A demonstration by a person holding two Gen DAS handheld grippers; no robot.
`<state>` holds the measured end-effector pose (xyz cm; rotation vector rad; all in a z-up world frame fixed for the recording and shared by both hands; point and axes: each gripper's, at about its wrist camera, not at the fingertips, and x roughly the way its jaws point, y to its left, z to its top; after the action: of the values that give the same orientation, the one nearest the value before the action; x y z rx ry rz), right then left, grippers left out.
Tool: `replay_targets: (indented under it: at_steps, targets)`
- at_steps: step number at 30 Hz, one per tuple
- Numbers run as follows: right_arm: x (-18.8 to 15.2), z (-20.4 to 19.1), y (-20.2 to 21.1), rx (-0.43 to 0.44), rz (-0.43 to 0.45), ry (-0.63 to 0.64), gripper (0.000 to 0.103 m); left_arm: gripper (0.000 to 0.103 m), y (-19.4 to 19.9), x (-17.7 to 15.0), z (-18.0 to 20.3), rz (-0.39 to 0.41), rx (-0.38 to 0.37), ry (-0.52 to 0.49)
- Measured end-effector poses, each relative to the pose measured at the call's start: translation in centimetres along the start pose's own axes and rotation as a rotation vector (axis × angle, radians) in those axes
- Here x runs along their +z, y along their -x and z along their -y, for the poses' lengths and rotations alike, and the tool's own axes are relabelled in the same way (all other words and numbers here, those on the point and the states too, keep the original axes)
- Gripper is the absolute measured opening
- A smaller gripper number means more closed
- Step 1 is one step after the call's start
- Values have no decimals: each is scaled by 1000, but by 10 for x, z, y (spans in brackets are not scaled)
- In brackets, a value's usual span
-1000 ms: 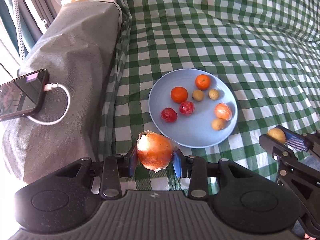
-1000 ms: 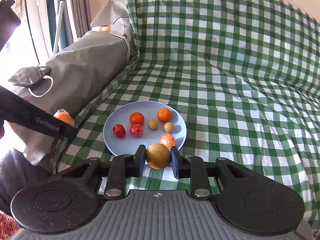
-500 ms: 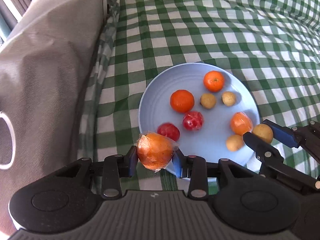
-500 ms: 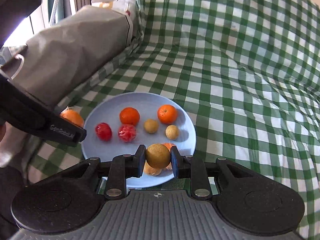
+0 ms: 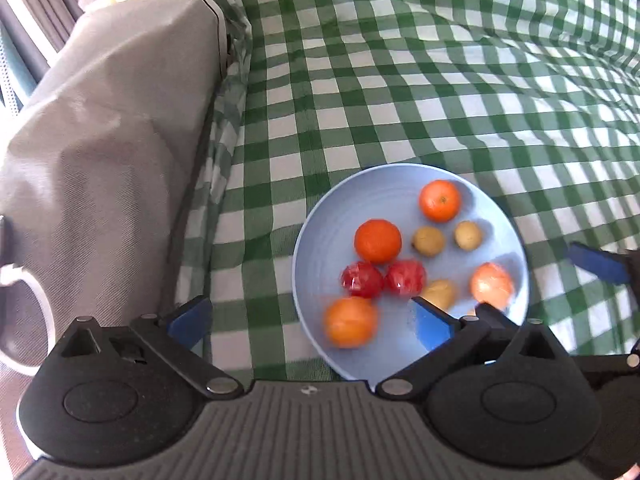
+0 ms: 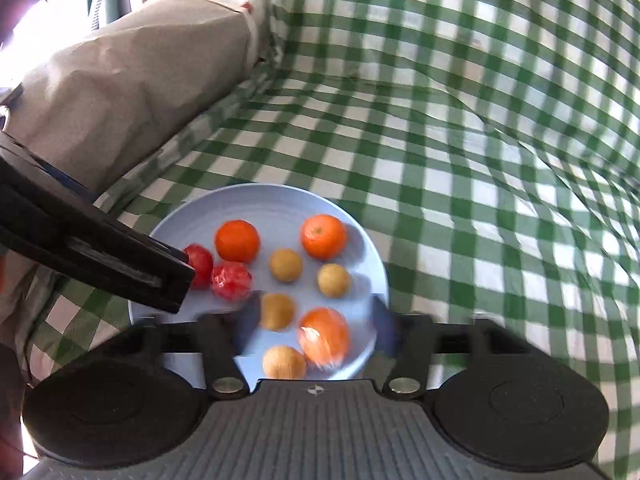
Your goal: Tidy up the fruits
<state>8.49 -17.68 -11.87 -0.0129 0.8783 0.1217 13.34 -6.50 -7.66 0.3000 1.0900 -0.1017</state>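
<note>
A light blue plate point(image 5: 320, 248) lies on the green checked cloth and holds several fruits: oranges, red wrapped fruits and small tan fruits. My left gripper point(image 5: 310, 322) is open over the plate's near left rim. The wrapped orange point(image 5: 351, 322) lies on the plate between its fingers, blurred. My right gripper point(image 6: 316, 324) is open over the plate's point(image 6: 280, 204) near edge. A small tan fruit point(image 6: 277, 311) and a wrapped orange point(image 6: 323, 334) lie between its fingers. The right gripper's blue pad shows in the left wrist view point(image 5: 596, 264).
A grey covered armrest point(image 5: 100, 128) stands to the left of the plate, with a white cable point(image 5: 36, 320) on it. The checked cloth point(image 5: 440, 80) spreads behind and to the right. The left gripper's black finger point(image 6: 92, 248) crosses the right wrist view.
Both grippers opened. The wrapped orange left the left gripper and the tan fruit left the right gripper; both now lie on the plate. Both grippers moved closer over the plate.
</note>
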Motion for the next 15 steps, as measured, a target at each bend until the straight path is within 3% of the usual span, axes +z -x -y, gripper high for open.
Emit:
replay_targets:
  at_steps: [2,5,15]
  targets:
    - [-5,2,14,-24,11,-27,94,103,12,-7,-1,-6,6,-1]
    - [-18,1,38,-35,16,-26,97,103,32,-22,-2,-6,12,6]
    - [-63,-23,116,-72,72,-36,100,103,90,-75,-3,46,13,28]
